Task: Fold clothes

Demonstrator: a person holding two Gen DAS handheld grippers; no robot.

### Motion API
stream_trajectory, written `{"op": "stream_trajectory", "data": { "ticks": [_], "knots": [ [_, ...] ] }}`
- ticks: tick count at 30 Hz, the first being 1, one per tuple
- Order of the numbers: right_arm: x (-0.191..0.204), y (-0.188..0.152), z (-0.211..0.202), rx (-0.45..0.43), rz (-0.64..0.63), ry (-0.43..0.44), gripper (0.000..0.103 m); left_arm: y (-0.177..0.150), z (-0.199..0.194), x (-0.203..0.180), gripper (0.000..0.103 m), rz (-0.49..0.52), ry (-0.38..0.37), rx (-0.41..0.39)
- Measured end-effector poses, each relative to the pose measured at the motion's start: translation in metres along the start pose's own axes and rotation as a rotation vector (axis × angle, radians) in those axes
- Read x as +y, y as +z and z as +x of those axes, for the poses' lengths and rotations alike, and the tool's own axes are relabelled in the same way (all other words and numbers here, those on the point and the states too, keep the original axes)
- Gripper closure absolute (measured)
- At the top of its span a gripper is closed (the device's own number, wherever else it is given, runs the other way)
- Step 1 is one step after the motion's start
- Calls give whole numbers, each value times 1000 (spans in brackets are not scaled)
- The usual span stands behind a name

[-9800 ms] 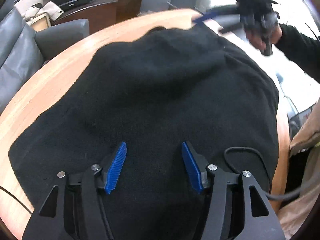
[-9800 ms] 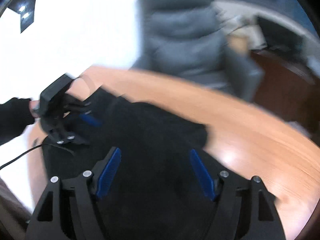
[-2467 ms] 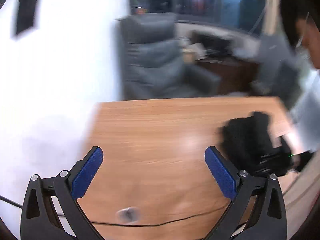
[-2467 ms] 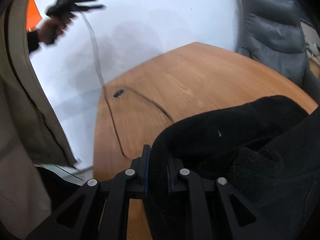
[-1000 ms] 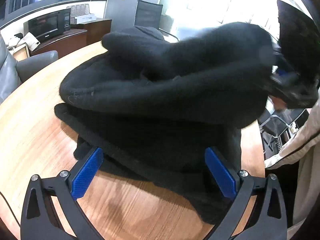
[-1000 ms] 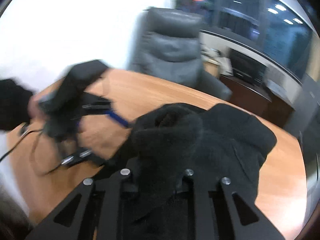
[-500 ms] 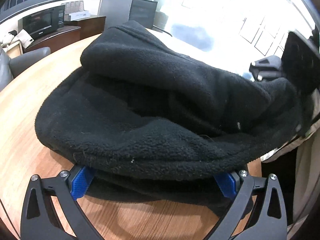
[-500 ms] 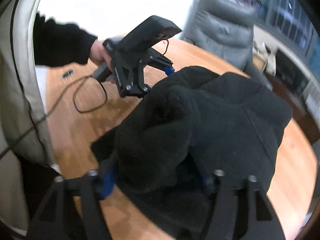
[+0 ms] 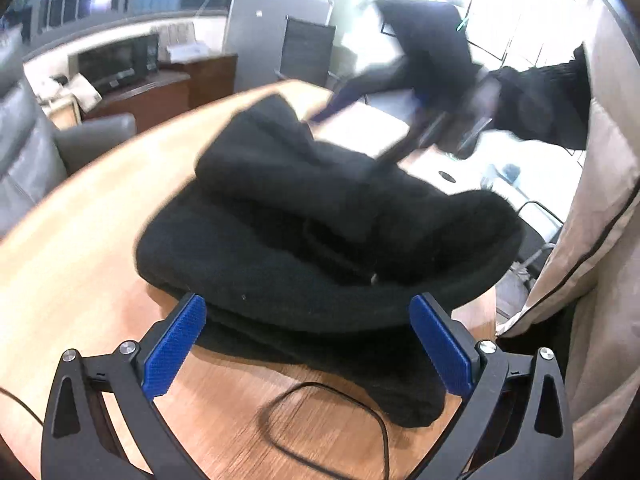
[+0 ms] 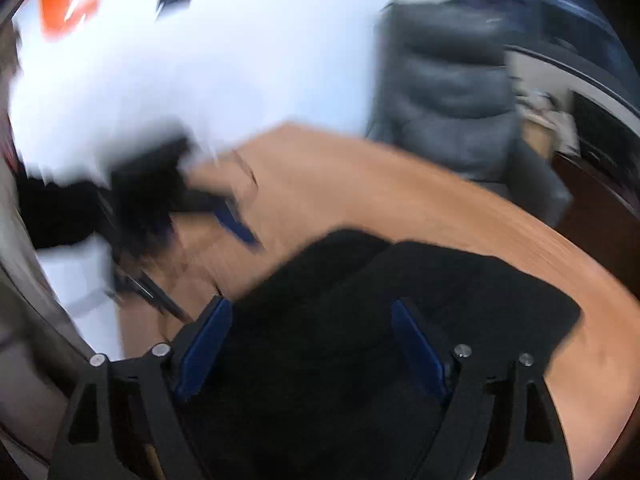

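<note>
A black fleece garment (image 9: 320, 232) lies bunched in a folded heap on the wooden table (image 9: 80, 264). My left gripper (image 9: 306, 344) is open and empty, its blue pads just short of the heap's near edge. My right gripper (image 10: 308, 340) is open and empty above the garment (image 10: 360, 320), which fills the space under its fingers. In the left wrist view the right gripper (image 9: 360, 100) is a blur above the heap's far side. In the right wrist view the left gripper (image 10: 236, 220) is a blur to the left of the garment.
A black cable (image 9: 320, 420) loops on the table in front of the left gripper. A grey leather armchair (image 10: 456, 96) stands beyond the table. A cabinet with a microwave (image 9: 116, 64) is at the back. The person's beige coat (image 9: 592, 240) hangs at the right.
My right gripper has let go of the fleece and lifted away, blurred with motion. My left gripper has drawn back from under the heap, so both blue pads show clear of it.
</note>
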State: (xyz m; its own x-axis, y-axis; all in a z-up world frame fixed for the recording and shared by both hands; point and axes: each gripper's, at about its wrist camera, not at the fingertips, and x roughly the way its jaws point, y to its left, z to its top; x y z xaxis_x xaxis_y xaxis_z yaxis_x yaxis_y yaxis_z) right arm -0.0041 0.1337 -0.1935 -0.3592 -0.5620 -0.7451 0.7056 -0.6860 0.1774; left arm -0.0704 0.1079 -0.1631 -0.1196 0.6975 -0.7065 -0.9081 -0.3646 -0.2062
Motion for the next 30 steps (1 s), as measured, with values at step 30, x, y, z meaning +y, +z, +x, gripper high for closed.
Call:
{"op": "stream_trajectory", "data": {
  "ticks": [30],
  "knots": [
    [-5,-12,69,253,365,-186,10,-47,57,-16,0,107,12,180]
  ]
}}
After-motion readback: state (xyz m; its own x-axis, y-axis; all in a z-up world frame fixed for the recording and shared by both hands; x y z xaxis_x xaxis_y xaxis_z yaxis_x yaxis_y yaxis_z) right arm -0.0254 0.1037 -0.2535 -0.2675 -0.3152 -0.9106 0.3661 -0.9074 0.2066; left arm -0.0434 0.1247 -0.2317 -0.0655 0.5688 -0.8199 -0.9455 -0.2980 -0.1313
